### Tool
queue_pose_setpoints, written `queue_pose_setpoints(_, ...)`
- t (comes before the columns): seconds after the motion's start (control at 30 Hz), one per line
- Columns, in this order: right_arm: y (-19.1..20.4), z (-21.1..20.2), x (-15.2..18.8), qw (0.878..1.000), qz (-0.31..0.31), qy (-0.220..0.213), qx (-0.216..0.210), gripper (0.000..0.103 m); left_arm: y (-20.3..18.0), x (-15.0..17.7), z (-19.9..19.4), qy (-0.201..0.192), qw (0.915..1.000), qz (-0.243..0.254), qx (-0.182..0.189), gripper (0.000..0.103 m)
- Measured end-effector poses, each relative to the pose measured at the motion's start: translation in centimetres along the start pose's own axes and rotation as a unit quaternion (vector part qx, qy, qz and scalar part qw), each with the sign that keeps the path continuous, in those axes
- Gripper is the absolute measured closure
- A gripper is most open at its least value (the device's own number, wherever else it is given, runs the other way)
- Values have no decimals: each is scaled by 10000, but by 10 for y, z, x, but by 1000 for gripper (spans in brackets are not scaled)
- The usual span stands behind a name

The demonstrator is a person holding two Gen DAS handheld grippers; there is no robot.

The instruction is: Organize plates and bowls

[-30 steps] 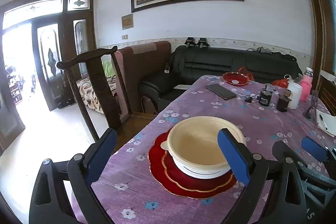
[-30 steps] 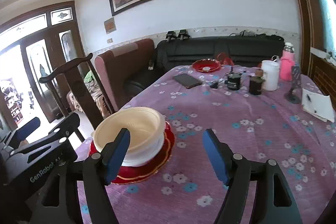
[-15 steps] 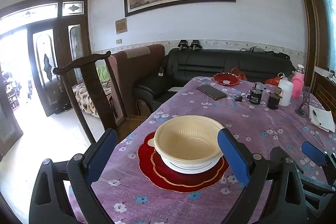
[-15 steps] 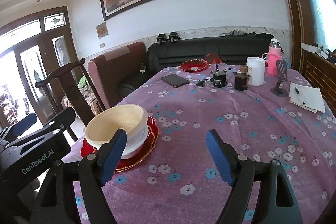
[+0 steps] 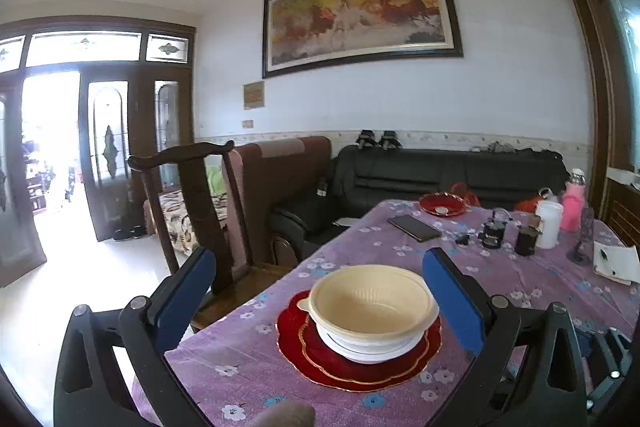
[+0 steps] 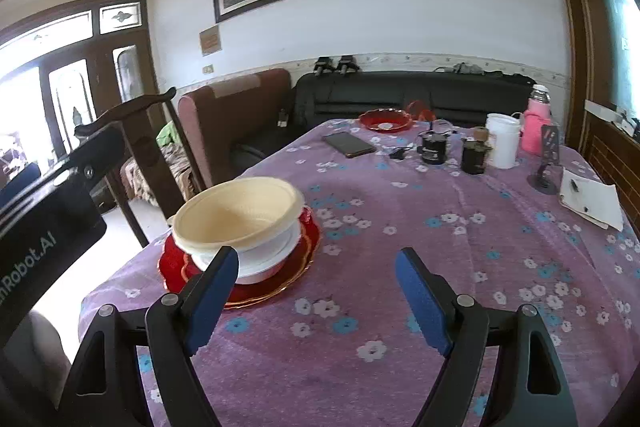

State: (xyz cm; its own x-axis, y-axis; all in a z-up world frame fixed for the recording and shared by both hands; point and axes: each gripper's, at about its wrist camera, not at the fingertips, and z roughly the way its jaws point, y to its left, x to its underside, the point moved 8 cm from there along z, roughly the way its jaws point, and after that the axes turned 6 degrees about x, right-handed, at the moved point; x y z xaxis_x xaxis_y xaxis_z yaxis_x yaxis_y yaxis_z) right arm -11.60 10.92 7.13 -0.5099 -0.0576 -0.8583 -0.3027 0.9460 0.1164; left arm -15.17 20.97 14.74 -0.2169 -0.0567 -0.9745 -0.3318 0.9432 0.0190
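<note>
At the near left corner of the table [image 6: 400, 307], under a purple flowered cloth, sits the stack: cream bowl [image 5: 370, 301] nested in a white bowl [image 5: 370, 347], both on a red gold-rimmed plate [image 5: 356, 367]. Stack upright, rims level.

Left to right across both views:

- Left gripper [image 5: 320, 297]: held almost level, pointing over the table edge at the stack. Blue pads spread very wide; jaws have just been opening further. In the left wrist view the cream bowl appears between the pads but lies beyond the tips, pads clear of it. Nothing gripped. In the right wrist view its black body fills the left edge, just beside the stack.
- Stack: see above. Wooden chair [image 5: 192, 195] stands off the table's left edge, behind it.
- Right gripper [image 6: 316, 287]: tilted down toward the cloth, to the right of the stack. Jaws wide, have just been opening. Left pad overlaps the plate's near edge in the right wrist view; contact cannot be told. Only bare cloth between the pads.
- Far end of table: second red plate [image 6: 385, 119], phone [image 6: 349, 144], two dark jars [image 6: 434, 149], white tub [image 6: 502, 139], pink bottle [image 6: 537, 121], notepad [image 6: 592, 197] at the right edge. All well apart from the stack.
</note>
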Motion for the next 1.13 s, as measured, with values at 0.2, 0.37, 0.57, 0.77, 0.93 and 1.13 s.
queue_pose_setpoints(0.2,12,5,5,9998,-173,85,-26,18,-7,11,16,403,9987,64,313,0)
queue_pose_setpoints(0.37,18,11,7,9994,-292,162,-43,18,3,20,30,734,9968,-90,313,0)
queue_pose_setpoints(0.57,31,17,9,9987,-447,239,-85,18,16,31,43,1004,9942,-265,264,0)
queue_pose_setpoints(0.77,42,23,12,9977,-594,297,-117,17,24,40,50,1153,9924,-343,255,0)
queue_pose_setpoints(0.93,52,29,15,9971,-628,386,-185,17,32,44,55,1224,9915,-394,187,0)
queue_pose_setpoints(1.13,64,34,18,9959,-696,478,-337,17,40,51,60,1442,9884,-465,94,0)
